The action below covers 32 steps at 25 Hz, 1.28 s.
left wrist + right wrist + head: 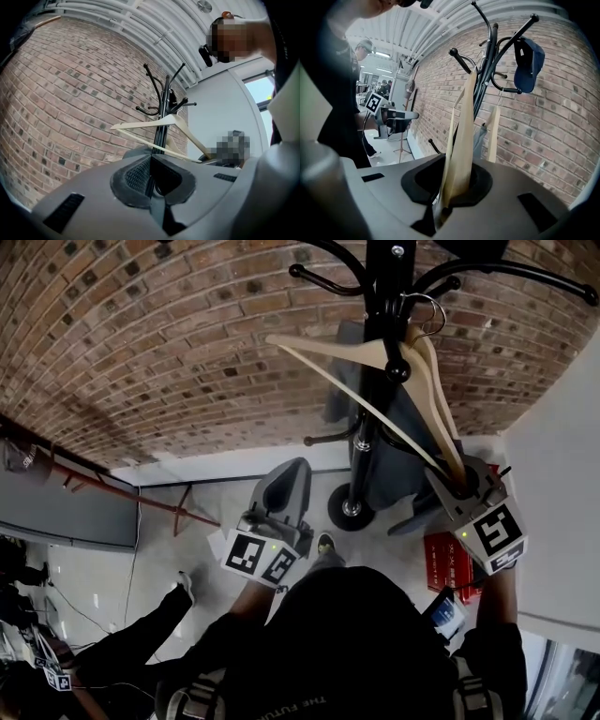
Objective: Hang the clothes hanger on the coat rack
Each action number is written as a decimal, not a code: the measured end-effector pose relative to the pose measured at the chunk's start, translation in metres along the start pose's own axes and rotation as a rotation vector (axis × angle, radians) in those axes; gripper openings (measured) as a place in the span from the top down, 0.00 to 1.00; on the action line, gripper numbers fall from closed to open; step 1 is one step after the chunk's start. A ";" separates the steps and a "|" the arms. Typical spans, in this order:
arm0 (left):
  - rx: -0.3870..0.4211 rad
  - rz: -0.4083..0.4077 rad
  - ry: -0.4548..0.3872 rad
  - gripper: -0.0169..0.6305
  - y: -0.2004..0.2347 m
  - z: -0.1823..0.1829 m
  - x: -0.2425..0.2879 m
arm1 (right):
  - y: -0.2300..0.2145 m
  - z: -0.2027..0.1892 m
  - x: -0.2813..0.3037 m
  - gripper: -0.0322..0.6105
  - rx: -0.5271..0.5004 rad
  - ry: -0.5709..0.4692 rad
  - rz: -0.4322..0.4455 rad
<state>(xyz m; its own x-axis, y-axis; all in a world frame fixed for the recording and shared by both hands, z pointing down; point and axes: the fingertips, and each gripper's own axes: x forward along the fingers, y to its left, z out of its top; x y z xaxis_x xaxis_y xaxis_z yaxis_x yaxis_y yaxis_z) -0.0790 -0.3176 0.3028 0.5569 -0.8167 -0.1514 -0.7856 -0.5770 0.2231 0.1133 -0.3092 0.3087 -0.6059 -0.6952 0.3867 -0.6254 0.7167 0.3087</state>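
A pale wooden hanger (361, 352) is tilted against the black coat rack (380, 418), its metal hook (427, 313) up beside the pole's top arms. My right gripper (453, 488) is shut on the hanger's lower right end. In the right gripper view the hanger (464, 136) rises from between the jaws of the right gripper (457, 187) toward the coat rack (485, 79). My left gripper (286, 476) hangs shut and empty, left of the rack's base. The left gripper (150, 177) points at the coat rack (163, 117) and the hanger (154, 124) ahead.
A blue cap (529, 61) hangs on an upper rack arm. A grey garment (394, 451) and another pale wooden piece (493, 133) hang on the rack. Brick wall (169, 343) stands behind, a white wall (562, 474) to the right, a red box (450, 563) on the floor.
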 end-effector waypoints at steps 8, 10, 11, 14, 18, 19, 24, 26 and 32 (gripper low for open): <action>-0.015 -0.022 0.009 0.95 0.011 -0.005 0.016 | -0.003 -0.010 0.012 0.88 -0.056 0.079 0.010; -0.020 -0.022 0.011 0.95 0.015 -0.006 0.018 | -0.004 -0.011 0.015 0.88 -0.074 0.097 0.004; -0.024 -0.023 0.012 0.95 0.016 -0.007 0.019 | -0.004 -0.013 0.016 0.88 -0.081 0.106 -0.001; -0.035 -0.025 0.024 0.95 0.018 -0.012 0.019 | -0.003 -0.018 0.018 0.88 -0.087 0.133 -0.004; -0.035 -0.025 0.027 0.95 0.022 -0.012 0.020 | -0.004 -0.020 0.022 0.88 -0.092 0.146 -0.009; -0.036 -0.026 0.027 0.95 0.023 -0.012 0.020 | -0.004 -0.021 0.023 0.88 -0.094 0.152 -0.012; -0.046 -0.040 0.036 0.95 0.023 -0.016 0.021 | -0.001 -0.030 0.021 0.88 -0.087 0.177 -0.013; -0.047 -0.049 0.036 0.95 0.021 -0.016 0.023 | 0.001 -0.032 0.020 0.88 -0.089 0.179 0.000; -0.046 -0.075 0.035 0.95 0.013 -0.014 0.027 | 0.004 -0.036 0.016 0.88 -0.089 0.189 0.007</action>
<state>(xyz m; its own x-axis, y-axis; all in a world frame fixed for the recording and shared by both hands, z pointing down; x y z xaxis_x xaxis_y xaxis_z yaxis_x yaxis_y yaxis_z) -0.0700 -0.3472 0.3147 0.6236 -0.7698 -0.1362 -0.7285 -0.6354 0.2561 0.1194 -0.3153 0.3475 -0.5022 -0.6735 0.5424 -0.5705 0.7294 0.3775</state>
